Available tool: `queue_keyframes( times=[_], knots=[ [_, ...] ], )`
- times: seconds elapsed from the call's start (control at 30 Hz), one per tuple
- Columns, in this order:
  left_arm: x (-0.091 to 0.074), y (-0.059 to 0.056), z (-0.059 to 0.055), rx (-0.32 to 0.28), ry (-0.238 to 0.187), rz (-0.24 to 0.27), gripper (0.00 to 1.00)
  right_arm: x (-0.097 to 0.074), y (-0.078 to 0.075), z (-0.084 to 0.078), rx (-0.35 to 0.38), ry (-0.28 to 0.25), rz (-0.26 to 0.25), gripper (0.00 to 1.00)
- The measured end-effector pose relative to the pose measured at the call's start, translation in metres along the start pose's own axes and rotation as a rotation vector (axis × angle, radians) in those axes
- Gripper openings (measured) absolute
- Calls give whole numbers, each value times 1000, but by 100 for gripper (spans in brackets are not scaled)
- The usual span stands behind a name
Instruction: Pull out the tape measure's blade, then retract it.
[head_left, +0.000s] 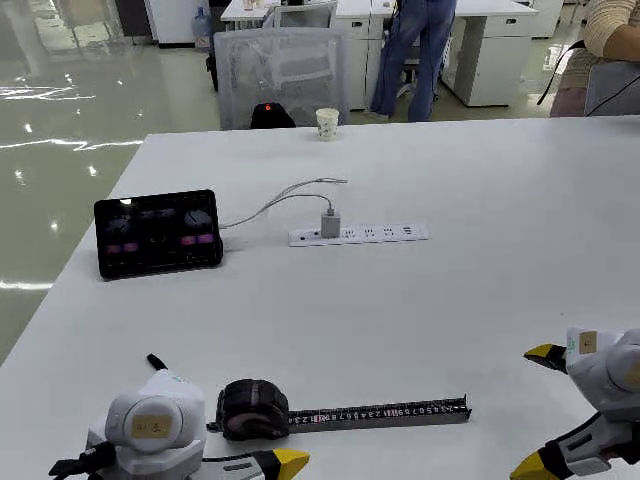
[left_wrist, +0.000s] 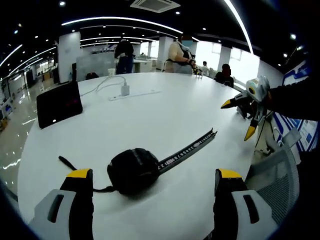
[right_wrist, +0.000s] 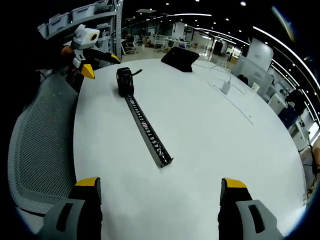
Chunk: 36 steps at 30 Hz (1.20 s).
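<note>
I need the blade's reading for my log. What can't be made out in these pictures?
Numbers on the blade: too small and blurred to read in the head view.
Lock button on the tape measure case: lost in the dark, glossy body in the left gripper view.
Icons on the tablet: blurred in the head view.
Contents of the cup: hidden by its own wall in the head view.

**Blade stretched out ahead of spread jaws**

The right gripper (right_wrist: 160, 184) holds its jaws wide apart above the white counter (right_wrist: 215, 145). Ahead, between them, lies the blade (right_wrist: 147, 131), its tip nearest. The tape measure (right_wrist: 124, 80) case sits farther on, and the left gripper (right_wrist: 101, 65) hovers just beyond it, toward the left jaw's side.
</note>
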<state>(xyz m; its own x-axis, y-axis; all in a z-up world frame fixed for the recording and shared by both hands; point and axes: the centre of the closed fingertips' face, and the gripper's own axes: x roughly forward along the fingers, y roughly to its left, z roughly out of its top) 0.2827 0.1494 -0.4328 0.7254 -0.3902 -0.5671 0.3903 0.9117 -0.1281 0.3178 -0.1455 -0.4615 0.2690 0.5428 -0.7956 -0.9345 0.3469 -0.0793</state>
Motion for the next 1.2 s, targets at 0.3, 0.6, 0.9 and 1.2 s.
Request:
queue_keyframes(
  times=[0.3, 0.6, 0.9, 1.2],
  knots=[
    [20, 9, 1, 66, -25, 143, 99, 24, -4, 8, -79, 41, 60, 99],
    [34, 11, 11, 50, -119, 178, 99, 44, -5, 14, -208, 77, 134, 97],
    [51, 23, -12, -37, -121, 237, 99, 61, -4, 1, -141, 146, 175, 81],
    [51, 25, -10, -15, -165, 272, 99, 64, 3, -3, -253, 174, 222, 47]
  ],
)
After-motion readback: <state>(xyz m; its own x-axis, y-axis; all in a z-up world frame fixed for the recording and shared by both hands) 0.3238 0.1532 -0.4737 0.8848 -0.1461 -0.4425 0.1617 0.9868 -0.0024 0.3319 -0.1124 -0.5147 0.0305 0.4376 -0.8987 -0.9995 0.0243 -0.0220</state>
